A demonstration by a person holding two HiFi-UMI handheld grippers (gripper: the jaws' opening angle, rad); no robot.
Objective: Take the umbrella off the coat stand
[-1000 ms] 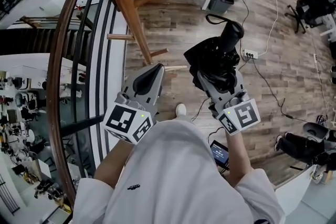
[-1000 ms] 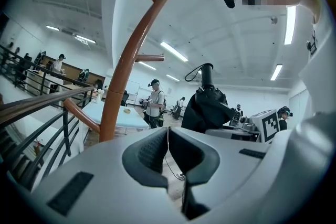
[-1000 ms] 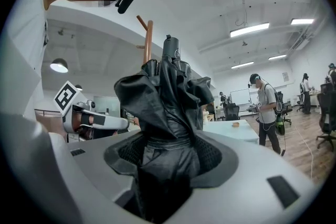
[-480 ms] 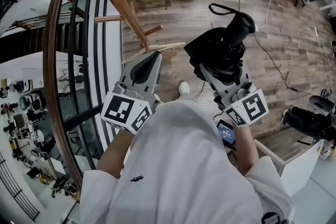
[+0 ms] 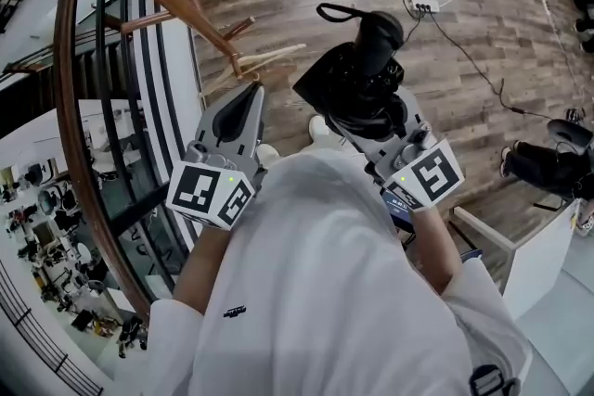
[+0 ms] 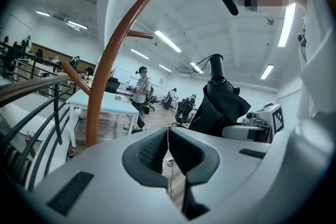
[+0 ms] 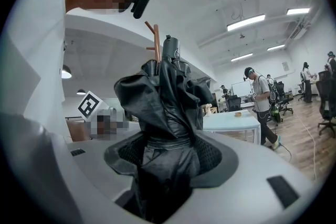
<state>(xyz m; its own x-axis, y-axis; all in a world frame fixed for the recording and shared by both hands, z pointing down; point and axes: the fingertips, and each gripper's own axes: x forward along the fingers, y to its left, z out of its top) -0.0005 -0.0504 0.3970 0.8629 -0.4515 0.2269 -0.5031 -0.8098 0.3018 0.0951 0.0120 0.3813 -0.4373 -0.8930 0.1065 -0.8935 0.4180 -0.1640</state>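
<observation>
Here, in the head view, the right gripper (image 5: 364, 118) has its jaws clamped on a folded black umbrella (image 5: 357, 74), glossy and crumpled, held beside the curved wooden coat stand (image 5: 176, 5) above plank floor (image 5: 501, 32). In the left gripper view, the left gripper (image 6: 168, 139) has its ribbed jaws together, empty. In the right gripper view, creased fabric bunches between the jaws

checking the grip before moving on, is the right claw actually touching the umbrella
Touching. The right gripper view shows the right claw closed on the folded black umbrella, with both pads pressed against its fabric.
</observation>
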